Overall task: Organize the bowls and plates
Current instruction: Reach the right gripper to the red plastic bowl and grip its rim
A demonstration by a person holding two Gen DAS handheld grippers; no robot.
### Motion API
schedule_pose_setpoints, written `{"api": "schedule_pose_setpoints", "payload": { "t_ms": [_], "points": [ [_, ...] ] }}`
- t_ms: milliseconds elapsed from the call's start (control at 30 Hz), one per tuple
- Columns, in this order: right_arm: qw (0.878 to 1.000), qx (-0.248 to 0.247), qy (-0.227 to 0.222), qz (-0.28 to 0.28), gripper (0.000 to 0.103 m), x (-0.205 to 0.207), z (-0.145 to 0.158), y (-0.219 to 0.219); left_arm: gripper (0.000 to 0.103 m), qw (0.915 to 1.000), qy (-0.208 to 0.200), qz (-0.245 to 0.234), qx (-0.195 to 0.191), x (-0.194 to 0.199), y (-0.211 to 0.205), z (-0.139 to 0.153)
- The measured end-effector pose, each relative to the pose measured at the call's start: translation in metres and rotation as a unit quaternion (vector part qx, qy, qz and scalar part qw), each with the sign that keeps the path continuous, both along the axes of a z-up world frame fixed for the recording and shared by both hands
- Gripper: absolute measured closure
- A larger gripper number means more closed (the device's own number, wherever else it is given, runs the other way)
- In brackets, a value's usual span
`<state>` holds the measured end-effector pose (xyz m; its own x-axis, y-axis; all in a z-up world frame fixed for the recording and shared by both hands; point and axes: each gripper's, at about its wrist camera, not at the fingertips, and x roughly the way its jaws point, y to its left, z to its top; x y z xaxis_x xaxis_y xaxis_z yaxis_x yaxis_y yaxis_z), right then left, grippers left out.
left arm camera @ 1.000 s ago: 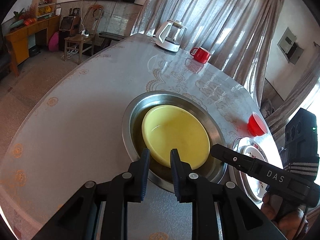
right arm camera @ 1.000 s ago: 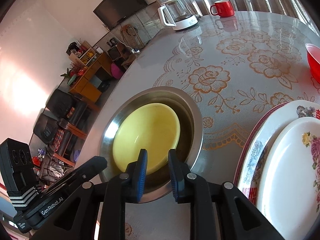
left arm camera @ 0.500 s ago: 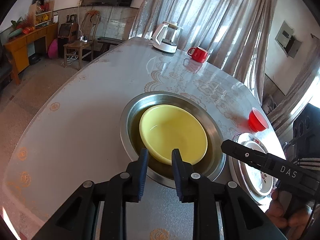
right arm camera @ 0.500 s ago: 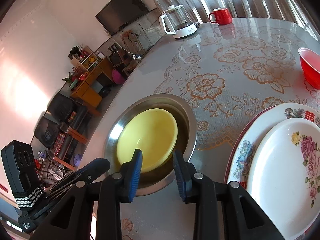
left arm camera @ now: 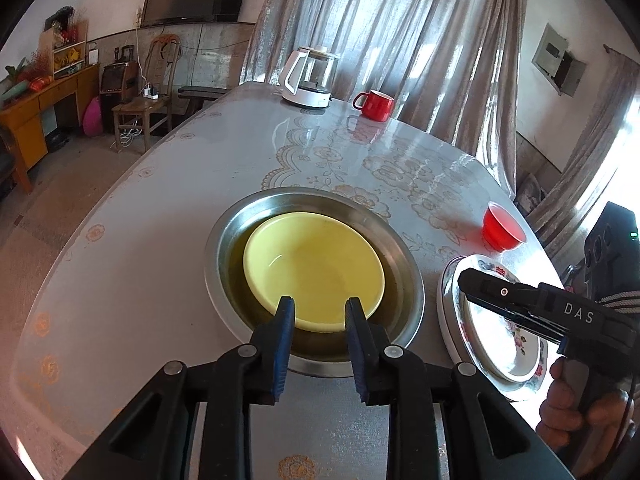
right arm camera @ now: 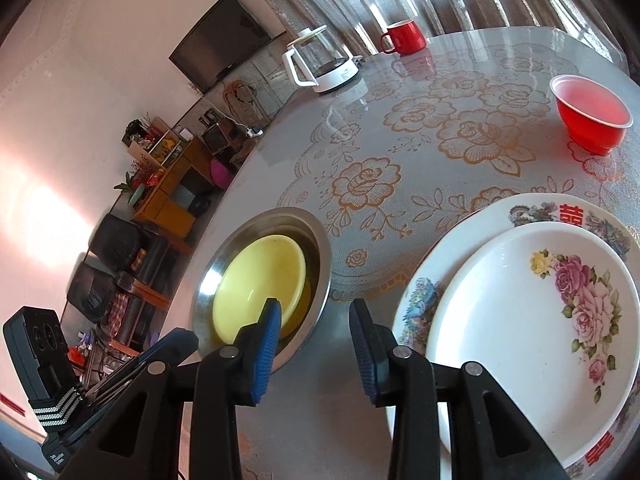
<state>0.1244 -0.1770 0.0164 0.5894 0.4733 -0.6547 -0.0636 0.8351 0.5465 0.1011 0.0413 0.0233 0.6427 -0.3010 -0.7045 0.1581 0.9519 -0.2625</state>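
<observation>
A yellow bowl lies inside a wide steel basin on the flowered table. My left gripper hovers over the bowl's near rim. Its jaws are opening, and the pads press on nothing. In the right wrist view the yellow bowl and the basin sit to the left. My right gripper is above the table between the basin and the plates, its jaws opening and holding nothing. A white floral plate rests on a larger patterned plate. A small red bowl stands beyond them.
A glass kettle and a red mug stand at the table's far end by the curtains. The table's near edge is just below both grippers. A hand holds the right gripper's handle above the plates.
Both grippers have drawn back from the yellow bowl and their jaws have widened. The right gripper has shifted right, bringing more of the stacked plates into view.
</observation>
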Motion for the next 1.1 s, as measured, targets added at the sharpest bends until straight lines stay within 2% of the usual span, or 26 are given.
{"api": "schedule_pose_setpoints", "payload": {
  "t_ms": [267, 500, 900, 1100],
  "points": [
    [0.999, 0.015, 0.007, -0.05, 0.065, -0.006, -0.002, -0.045, 0.072, 0.9996, 0.002, -0.028, 0.009, 0.003, -0.022, 0.002],
    [0.995, 0.018, 0.016, -0.1, 0.064, -0.015, -0.008, -0.088, 0.063, 0.9983, 0.002, -0.056, 0.018, 0.009, -0.05, 0.005],
    [0.982, 0.015, 0.015, -0.188, 0.064, -0.019, -0.009, -0.163, 0.062, 0.9942, 0.009, -0.104, 0.025, 0.034, -0.107, 0.01],
    [0.976, 0.008, 0.007, -0.217, 0.064, -0.01, -0.006, -0.198, 0.062, 0.9925, 0.017, -0.12, 0.014, 0.055, -0.137, 0.013]
  ]
}}
